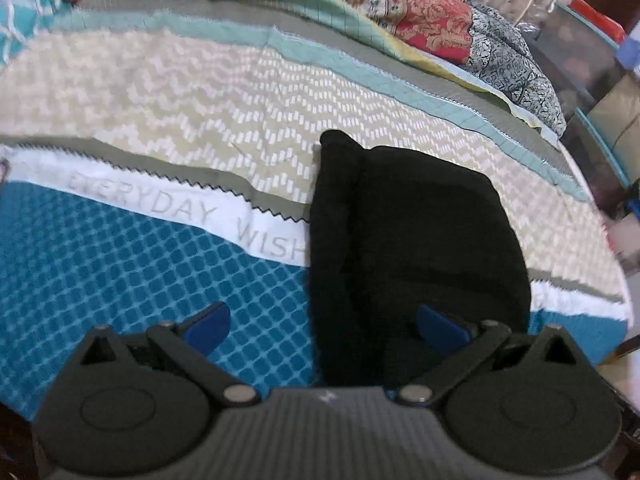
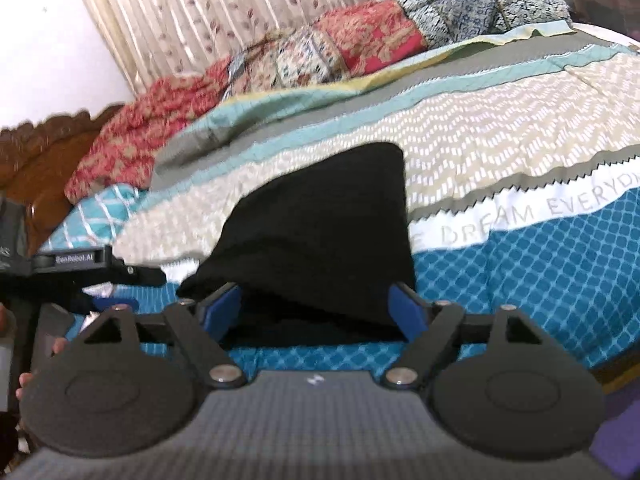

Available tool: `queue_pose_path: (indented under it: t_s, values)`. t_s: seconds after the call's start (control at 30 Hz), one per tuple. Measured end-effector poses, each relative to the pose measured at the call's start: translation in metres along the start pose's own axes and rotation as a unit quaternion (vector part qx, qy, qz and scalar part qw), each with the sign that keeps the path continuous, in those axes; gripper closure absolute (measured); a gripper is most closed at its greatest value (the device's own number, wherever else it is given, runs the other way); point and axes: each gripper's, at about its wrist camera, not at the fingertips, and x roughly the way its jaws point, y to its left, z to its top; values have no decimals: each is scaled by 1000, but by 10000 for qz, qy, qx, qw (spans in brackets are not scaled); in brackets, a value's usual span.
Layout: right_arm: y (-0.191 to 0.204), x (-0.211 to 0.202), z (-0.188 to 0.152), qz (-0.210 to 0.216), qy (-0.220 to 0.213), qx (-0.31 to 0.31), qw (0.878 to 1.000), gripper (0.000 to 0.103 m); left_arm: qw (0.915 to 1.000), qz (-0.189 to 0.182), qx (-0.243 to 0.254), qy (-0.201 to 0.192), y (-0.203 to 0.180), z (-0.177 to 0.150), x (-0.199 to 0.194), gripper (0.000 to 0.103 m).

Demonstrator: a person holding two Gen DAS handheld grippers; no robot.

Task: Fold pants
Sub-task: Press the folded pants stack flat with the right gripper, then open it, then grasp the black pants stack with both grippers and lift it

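The black pants [image 1: 416, 240] lie folded into a compact bundle on the bedspread [image 1: 140, 272]. In the left wrist view my left gripper [image 1: 324, 328] is open. Its left blue pad hangs over the blue lattice cloth, its right pad over the pants' near end, and it grips nothing. In the right wrist view the pants [image 2: 320, 232] stretch away from my right gripper [image 2: 316, 312]. That gripper stands wide open with the bundle's near edge between its blue pads, which do not pinch it. At the left edge of the same view is the left gripper [image 2: 128, 288].
The bedspread [image 2: 540, 264] has a blue lattice area, a white lettered band and a beige zigzag band. A patchwork quilt [image 2: 360, 44] is heaped along the far side below a curtain [image 2: 240, 4]. A carved wooden headboard [image 2: 44, 152] is at the left. Storage boxes [image 1: 592, 40] stand beyond the bed.
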Motion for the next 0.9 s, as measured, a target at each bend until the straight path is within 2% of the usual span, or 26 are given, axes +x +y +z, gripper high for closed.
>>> queue_pose_path:
  t_s: [0.1,0.3,0.5,0.67,0.83,0.9]
  values:
    - [-19,4,11,117,-27,254,9996,17,9990,-273,-227,275,8,12,19,0]
    - [-59,21,19,263,184,952,9949,16,9896,-883,-785,824,24,23,65,0]
    - [-83,38,16,532,527,1521,9855,16,9856,-1130,-896,887,30,27,82,0]
    - [-78,45,16,660,557,1450,9857,15,9853,-1164,-914,852,27,28,88,0]
    - [-63,53,16,629,549,981,9917,14,9855,-1335,-628,833,5,21,93,0]
    - [-59,53,13,632,479,785,9938,12,9884,-1237,-437,767,-2,17,94,0]
